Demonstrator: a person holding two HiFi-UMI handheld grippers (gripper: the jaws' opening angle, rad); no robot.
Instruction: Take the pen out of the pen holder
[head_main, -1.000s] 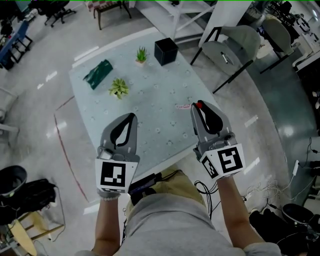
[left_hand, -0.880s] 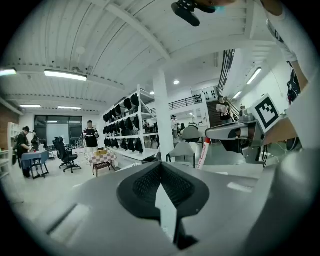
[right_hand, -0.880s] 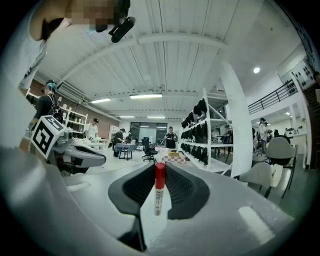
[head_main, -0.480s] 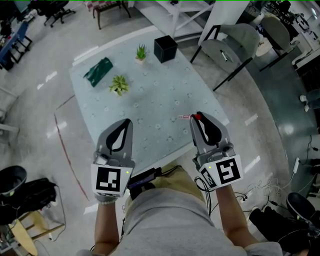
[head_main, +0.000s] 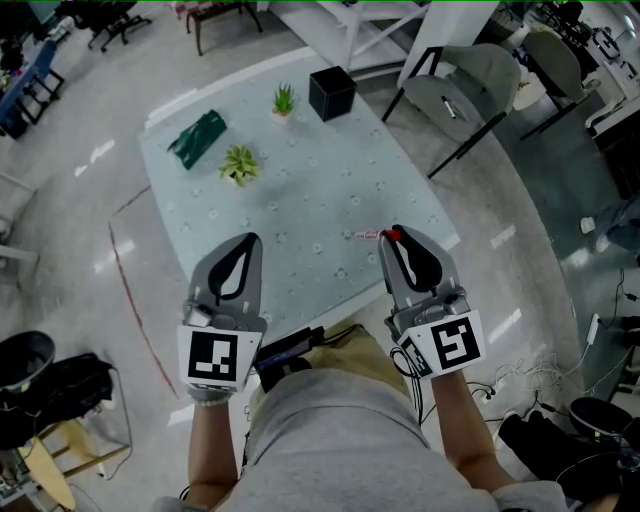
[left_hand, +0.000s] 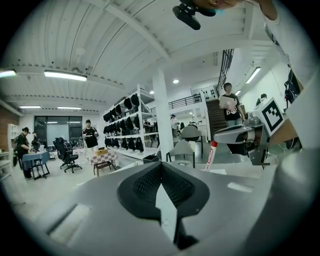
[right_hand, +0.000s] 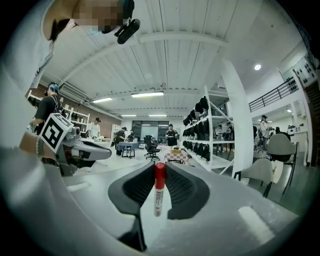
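A: Right gripper (head_main: 397, 240) first. We see its jaws clamped on the pen (right_hand: 159, 192). The red cap sits at the jaw tips and the white barrel sticks out past the pads.

B: Agreed. Left gripper (left_hand: 161, 172): jaws pressed together, nothing between them.

A: Writing? The barrel carries a printed label, partly red, too small for us to read. Each gripper bears one marker cube (head_main: 214, 357) with a black-and-white square pattern, no letters.

B: Place of the pen: over the near right edge of the table (head_main: 300, 215). It is well apart from the pen holder (head_main: 331, 93), a black cube at the far side.

A: Counts. One pen, one holder, two grippers.

B: On the table we also note two small potted plants (head_main: 238, 165) and one dark green packet (head_main: 196, 141). Two grey chairs (head_main: 468, 88) stand just beyond the far right corner.
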